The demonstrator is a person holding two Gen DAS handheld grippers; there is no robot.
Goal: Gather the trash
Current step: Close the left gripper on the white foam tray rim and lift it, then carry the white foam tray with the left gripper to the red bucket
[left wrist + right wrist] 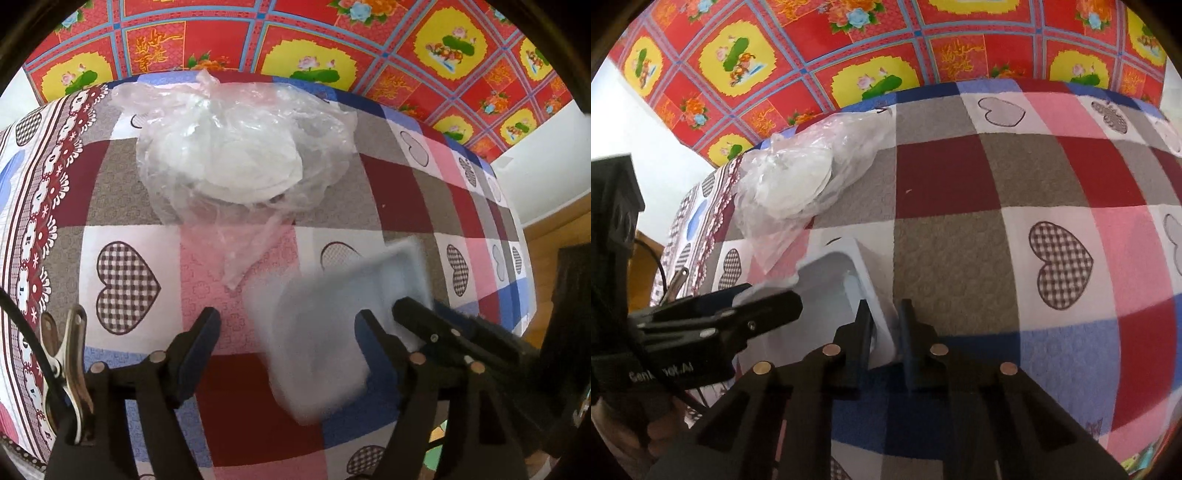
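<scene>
I hold my right gripper (884, 325) pinched onto the near wall of a white foam tray (833, 280), one finger inside the tray and one outside, the rim clamped between them above a patchwork tablecloth (960, 258) of hearts and red, grey and pink squares. My left gripper (288, 339) stands wide, its fingers spread to either side of the same tray (325, 332), whose outline is blurred in the left wrist view; I cannot tell whether either pad touches it. From the right wrist view, the left gripper (768, 306) lies just beside the tray's left edge. Farther back on the table, near its far left corner, sits a crumpled clear plastic bag (229, 147) holding white paper plates (240, 170). Behind the table rises a red and yellow floral cloth (332, 44).
</scene>
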